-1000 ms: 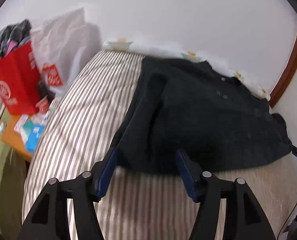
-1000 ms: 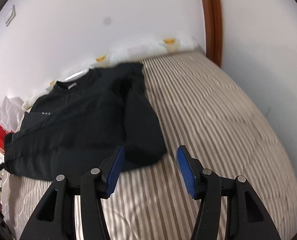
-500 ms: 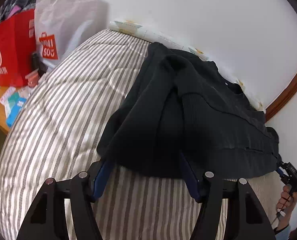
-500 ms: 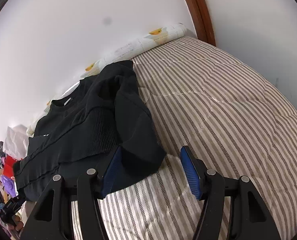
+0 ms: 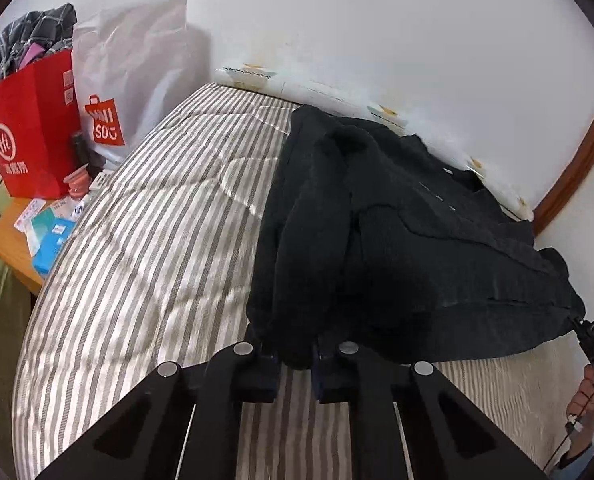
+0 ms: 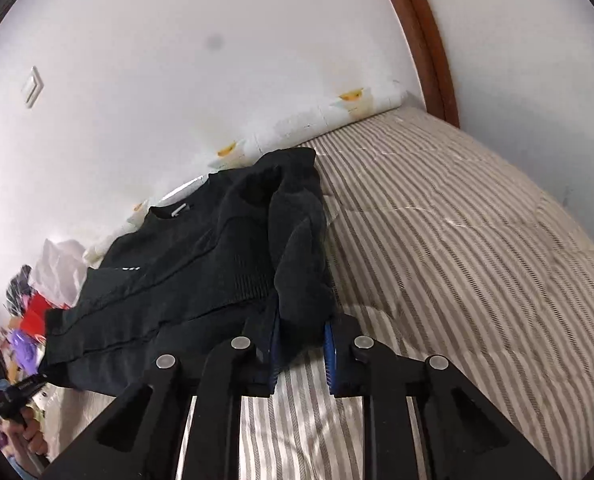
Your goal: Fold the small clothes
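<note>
Left gripper (image 5: 295, 364) jaws pinched on black shirt (image 5: 397, 240) hem. Right gripper (image 6: 301, 350) jaws pinched on hem too. Shirt spread on striped bed (image 6: 477, 248), toward 12 o'clock. Both corners best lifted together, evenly, carried toward collar (image 6: 177, 210).

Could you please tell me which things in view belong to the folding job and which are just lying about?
Job: black top, left gripper, right gripper, striped bed.
Lying about: red bag, white Miniso bag, boxes on side table.
</note>
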`<state>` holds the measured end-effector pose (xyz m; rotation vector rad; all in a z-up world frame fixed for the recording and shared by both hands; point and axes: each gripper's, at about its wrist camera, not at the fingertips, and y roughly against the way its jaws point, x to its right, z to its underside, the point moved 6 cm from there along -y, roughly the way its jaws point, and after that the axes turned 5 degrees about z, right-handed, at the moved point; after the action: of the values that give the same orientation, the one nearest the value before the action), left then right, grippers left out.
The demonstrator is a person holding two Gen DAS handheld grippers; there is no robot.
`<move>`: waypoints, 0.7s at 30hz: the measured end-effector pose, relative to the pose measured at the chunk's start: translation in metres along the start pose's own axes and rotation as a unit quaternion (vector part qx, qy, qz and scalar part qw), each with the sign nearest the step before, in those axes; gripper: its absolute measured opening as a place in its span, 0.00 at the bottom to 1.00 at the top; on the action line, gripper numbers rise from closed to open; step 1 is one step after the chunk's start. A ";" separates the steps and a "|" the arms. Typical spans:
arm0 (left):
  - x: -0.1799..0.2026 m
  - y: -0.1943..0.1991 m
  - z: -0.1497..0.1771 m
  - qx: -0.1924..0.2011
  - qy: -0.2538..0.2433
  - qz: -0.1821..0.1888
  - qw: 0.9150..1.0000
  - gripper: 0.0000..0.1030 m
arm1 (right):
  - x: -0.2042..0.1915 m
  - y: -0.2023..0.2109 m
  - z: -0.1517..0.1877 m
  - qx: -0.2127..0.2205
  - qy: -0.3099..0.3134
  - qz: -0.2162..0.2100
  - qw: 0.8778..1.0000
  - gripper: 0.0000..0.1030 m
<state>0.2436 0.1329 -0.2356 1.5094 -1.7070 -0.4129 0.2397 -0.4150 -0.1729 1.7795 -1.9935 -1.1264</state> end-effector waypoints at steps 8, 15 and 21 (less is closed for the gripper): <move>0.002 0.036 0.043 -0.013 -0.020 0.013 1.000 0.11 | 0.015 0.049 0.029 -0.004 0.010 0.008 1.000 0.17; 0.010 0.061 0.078 -0.016 -0.046 0.001 0.999 0.11 | 0.032 0.084 0.063 -0.009 0.038 0.046 0.998 0.17; 0.019 0.076 0.089 -0.005 -0.066 -0.029 0.997 0.13 | 0.041 0.098 0.075 -0.016 0.039 0.069 0.997 0.24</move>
<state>0.1269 0.1097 -0.2312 1.5575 -1.7610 -0.5623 0.1100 -0.4280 -0.1697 1.6164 -2.0073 -1.0249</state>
